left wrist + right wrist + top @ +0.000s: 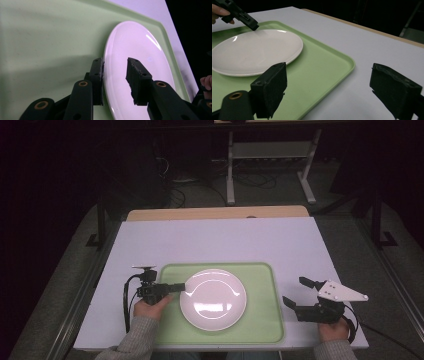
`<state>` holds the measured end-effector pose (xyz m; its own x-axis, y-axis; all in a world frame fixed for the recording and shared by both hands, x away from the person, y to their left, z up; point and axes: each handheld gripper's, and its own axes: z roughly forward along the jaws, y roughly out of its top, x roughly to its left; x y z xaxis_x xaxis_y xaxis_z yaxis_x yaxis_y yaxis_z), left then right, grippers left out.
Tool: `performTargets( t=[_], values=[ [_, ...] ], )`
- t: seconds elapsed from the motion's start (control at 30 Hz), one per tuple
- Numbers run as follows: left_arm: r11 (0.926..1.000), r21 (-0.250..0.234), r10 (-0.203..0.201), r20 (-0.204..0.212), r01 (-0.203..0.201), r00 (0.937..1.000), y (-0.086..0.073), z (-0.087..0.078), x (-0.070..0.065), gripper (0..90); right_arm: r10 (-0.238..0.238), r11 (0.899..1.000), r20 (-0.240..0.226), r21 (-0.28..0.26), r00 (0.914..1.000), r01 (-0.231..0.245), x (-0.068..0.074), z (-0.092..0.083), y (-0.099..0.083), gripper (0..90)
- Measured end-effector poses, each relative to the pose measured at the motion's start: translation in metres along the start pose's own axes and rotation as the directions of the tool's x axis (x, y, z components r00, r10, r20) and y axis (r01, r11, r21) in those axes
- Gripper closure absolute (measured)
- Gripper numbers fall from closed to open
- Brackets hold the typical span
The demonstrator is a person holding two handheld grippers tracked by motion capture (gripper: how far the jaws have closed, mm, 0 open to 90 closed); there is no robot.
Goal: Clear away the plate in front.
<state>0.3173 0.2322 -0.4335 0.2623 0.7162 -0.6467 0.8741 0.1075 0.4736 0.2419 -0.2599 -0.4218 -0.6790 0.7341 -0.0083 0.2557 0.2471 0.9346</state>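
**Left tongs straddle the rim of a white plate on a green tray**

A round white plate (213, 299) lies flat in the middle of a pale green tray (260, 320). The tray sits on a white table (220, 240), close to its near edge and roughly centred between its left and right edges.

The left gripper (179, 287), held in the person's left hand (148, 308), reaches in from the tray's left edge and meets the plate at its left rim. In the left gripper view, the left gripper (115, 75) has one jaw on each side of that rim: one pad lies right against the outer edge, while the other stands clear above the plate's upper face. The jaws are partly apart and are not pinching the plate, which rests on the tray.

The right gripper (294, 294), in the person's right hand (334, 330), is over the bare table just beyond the tray's right edge, well apart from the plate. In the right gripper view, the right gripper (329, 95) has its jaws spread wide with nothing between them, and the tray's corner lies just before them.
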Motion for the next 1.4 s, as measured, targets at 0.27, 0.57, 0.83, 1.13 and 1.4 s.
performTargets(
  t=[0.27, 0.57, 0.83, 1.13, 1.4],
  values=[
    [0.997, -0.042, 0.065, 0.006, -0.065, 0.9978, 0.004, -0.012, -0.001, 61.0, -0.001, 1.0, 0.001, 0.006, 1.0, 0.001, 0.0, 0.001, 0.0, 13.5],
    [0.9803, -0.093, 0.177, 0.022, -0.174, 0.984, 0.007, -0.025, -0.012, 51.7, -0.001, 1.0, 0.003, 0.013, 1.0, 0.001, 0.0, 0.002, 0.0, 13.6],
    [0.9407, -0.129, 0.317, 0.005, -0.314, 0.9484, 0.008, -0.037, -0.024, 43.2, -0.001, 1.0, 0.004, 0.014, 1.0, 0.001, 0.0, 0.002, -0.001, 13.5],
    [0.835, -0.183, 0.515, -0.071, -0.519, 0.8541, 0.003, -0.053, -0.035, 31.6, 0.002, 1.0, 0.007, 0.015, 1.0, -0.002, 0.0, 0.002, -0.001, 13.5],
    [0.7162, -0.218, 0.645, -0.158, -0.663, 0.748, -0.006, -0.067, -0.04, 28.4, 0.001, 1.0, 0.011, 0.016, 0.9999, -0.001, -0.001, 0.002, -0.001, 13.5]
  ],
)
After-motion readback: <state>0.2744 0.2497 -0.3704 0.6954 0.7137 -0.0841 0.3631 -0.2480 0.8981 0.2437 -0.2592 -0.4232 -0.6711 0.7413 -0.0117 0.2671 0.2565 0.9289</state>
